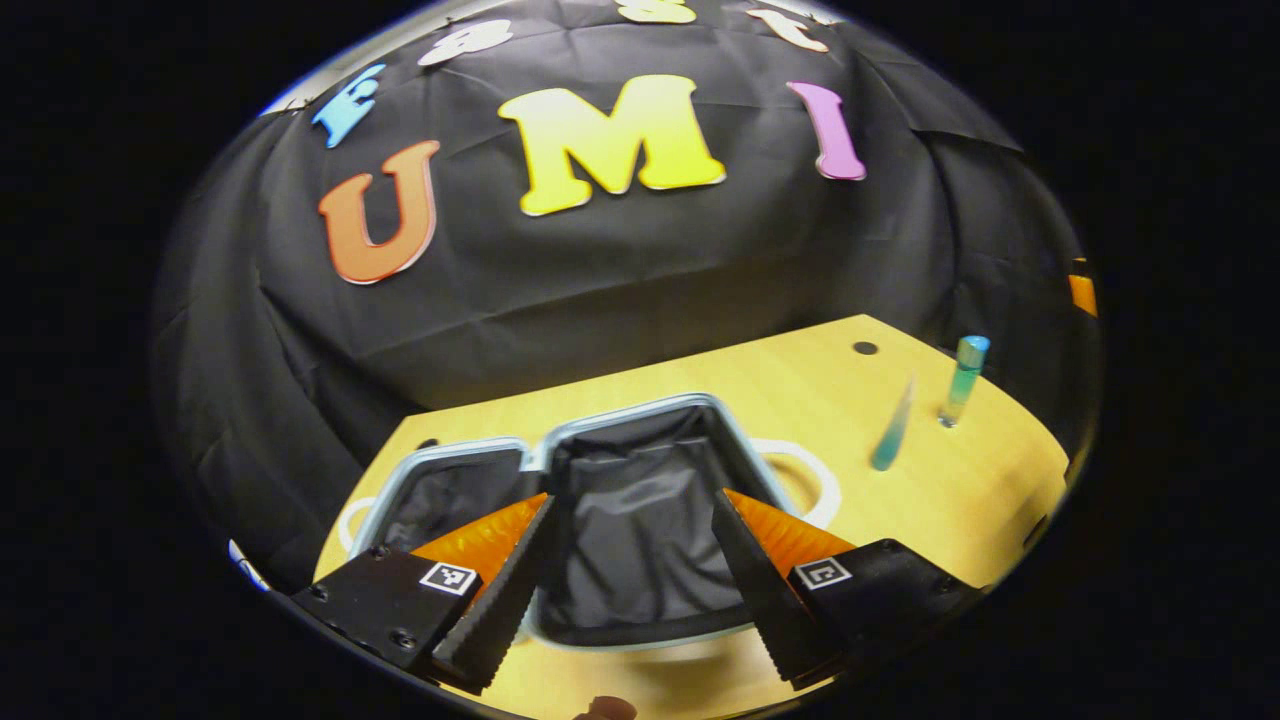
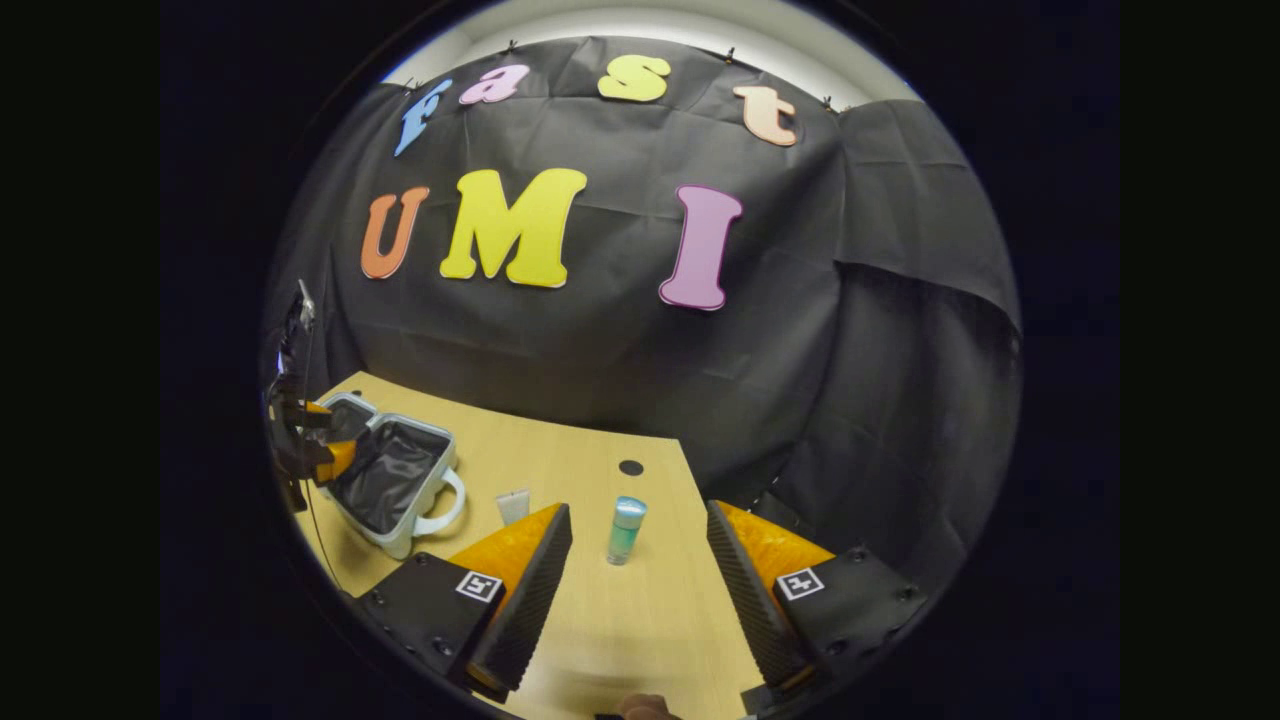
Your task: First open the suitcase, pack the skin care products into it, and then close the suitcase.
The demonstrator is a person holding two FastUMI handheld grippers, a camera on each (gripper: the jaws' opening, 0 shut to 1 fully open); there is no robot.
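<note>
Already the suitcase (image 1: 620,520) lies open on the surface (image 1: 960,490), just ahead of the left gripper (image 1: 632,590), whose jaws are spread wide and hold nothing. Opening looks done; packing and closing remain. Ahead of the right gripper (image 2: 640,590), between its wide, empty jaws but apart from them, stands a teal bottle (image 2: 626,530). Left of it stands a smaller tube (image 2: 512,506), probably skin care too.
</note>
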